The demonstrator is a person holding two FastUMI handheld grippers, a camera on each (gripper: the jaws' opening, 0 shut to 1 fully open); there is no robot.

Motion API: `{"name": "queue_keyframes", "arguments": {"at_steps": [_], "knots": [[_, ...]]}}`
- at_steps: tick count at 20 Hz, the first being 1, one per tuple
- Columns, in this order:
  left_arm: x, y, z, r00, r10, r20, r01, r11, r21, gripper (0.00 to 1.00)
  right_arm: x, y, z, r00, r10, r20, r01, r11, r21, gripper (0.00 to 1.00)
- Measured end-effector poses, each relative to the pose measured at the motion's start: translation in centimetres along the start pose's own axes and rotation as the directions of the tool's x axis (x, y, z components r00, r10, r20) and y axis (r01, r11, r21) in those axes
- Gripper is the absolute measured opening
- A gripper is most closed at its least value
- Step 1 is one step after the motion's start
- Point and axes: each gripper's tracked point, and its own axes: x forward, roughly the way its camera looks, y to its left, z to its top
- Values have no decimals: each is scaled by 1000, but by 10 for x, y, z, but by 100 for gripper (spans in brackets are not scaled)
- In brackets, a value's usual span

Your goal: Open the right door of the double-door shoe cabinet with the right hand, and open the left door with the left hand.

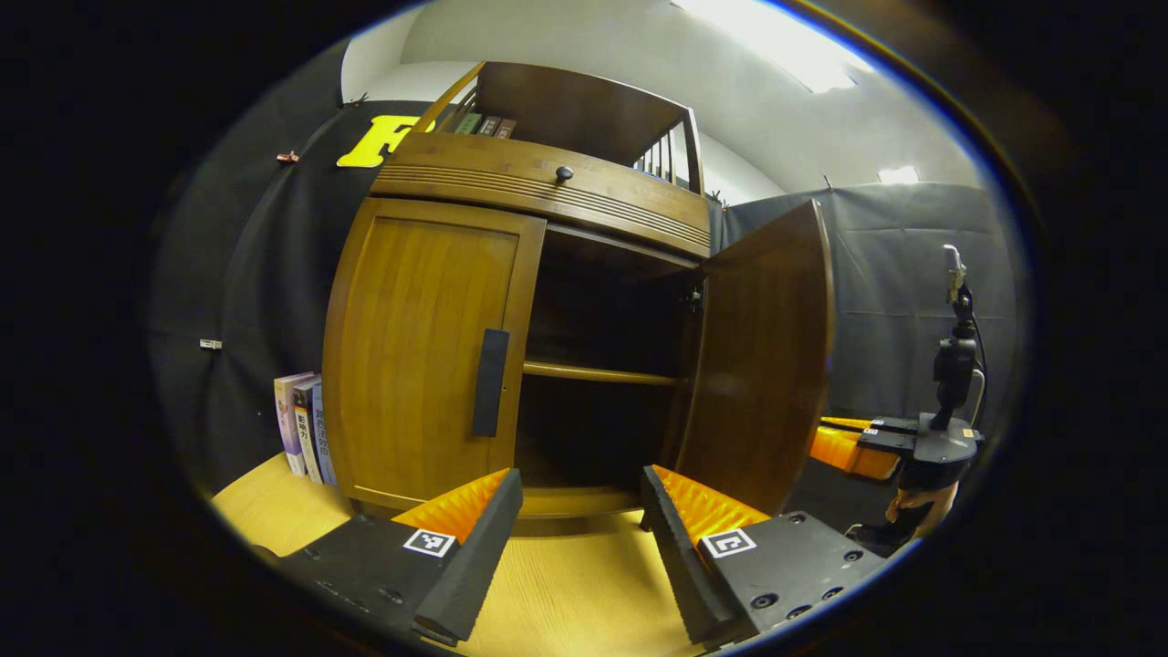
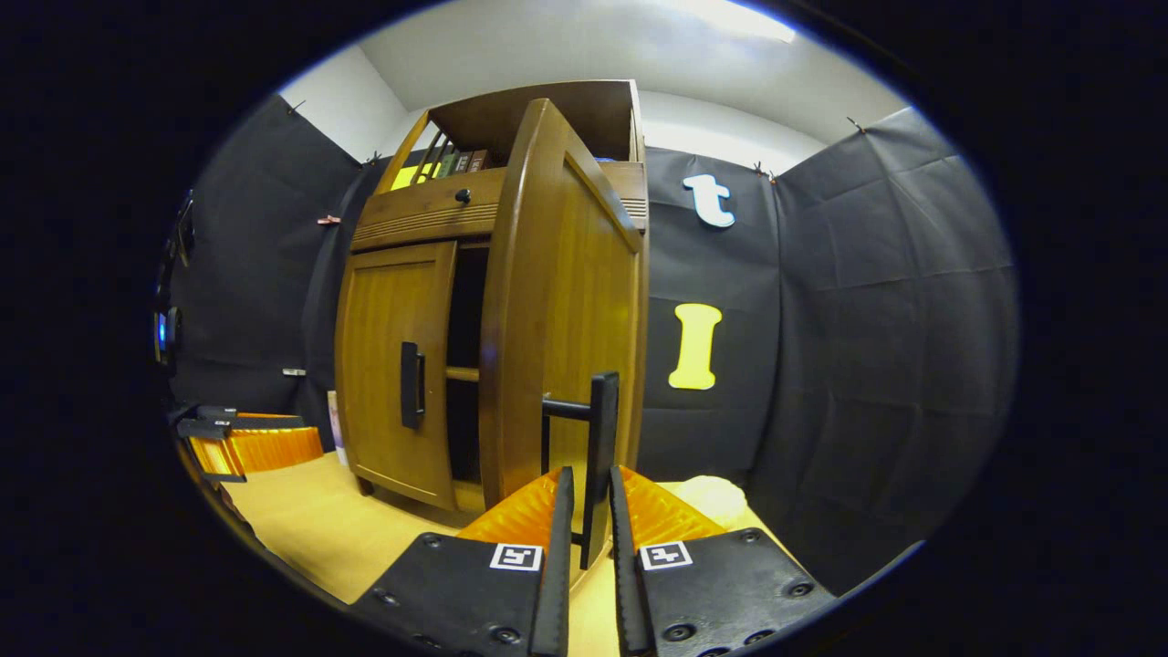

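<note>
Right gripper (image 2: 591, 511) clamped on right door's handle (image 2: 600, 438), right door (image 1: 762, 356) swung wide at 3 o'clock; left gripper (image 1: 579, 511) spread, facing shut left door (image 1: 424, 351) at 10 o'clock, whose handle (image 1: 490, 382) it may overshoot.

Recording booth, black cloth walls (image 2: 821, 319), wooden shoe cabinet (image 1: 547, 182)

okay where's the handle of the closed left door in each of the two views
Left gripper view: the left door handle sits left of centre, a dark vertical bar on the closed door's inner edge, above the left gripper.
Right gripper view: the same handle is left of centre, beyond the open right door.
Shared landmark: the small round drawer knob above the doors.
</note>
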Motion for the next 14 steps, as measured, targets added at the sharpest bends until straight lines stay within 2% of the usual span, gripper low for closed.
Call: {"name": "queue_keyframes", "arguments": {"at_steps": [3,4,5,6,7,8,9,10,11,12,13,14], "knots": [[4,1,1,1000,5,1,-5,1000,6,83,-4,-20,0,1000,-30,-4,30,1000,4,19],[5,1,1,1000,8,1,-8,1000,9,78,-5,-25,1,999,-36,-6,36,999,7,10],[7,1,1,1000,12,1,-12,1000,11,78,-6,-31,1,999,-45,-6,45,999,6,10],[9,3,0,1000,16,2,-16,1000,14,78,-6,-36,2,998,-56,-3,56,998,1,17],[12,5,2,1000,22,3,-22,1000,18,78,-8,-42,4,998,-63,1,63,998,-4,13],[16,8,3,999,33,6,-34,999,22,78,-10,-45,4,998,-70,3,70,998,-8,17],[17,11,4,999,43,10,-43,999,23,78,-9,-49,4,997,-75,5,75,997,-7,10],[21,14,4,999,51,15,-51,998,23,78,-9,-53,4,997,-82,7,82,997,-5,10],[24,16,6,998,57,20,-57,998,20,83,-11,-59,5,996,-91,9,91,996,-3,13],[27,17,7,998,61,25,-61,998,20,78,-12,-64,6,995,-102,12,102,995,-2,10],[31,20,8,997,66,29,-67,998,21,82,-13,-70,6,993,-116,14,116,993,-3,10],[34,23,10,997,72,35,-73,997,25,83,-15,-75,8,991,-132,19,132,991,-5,13]]}}
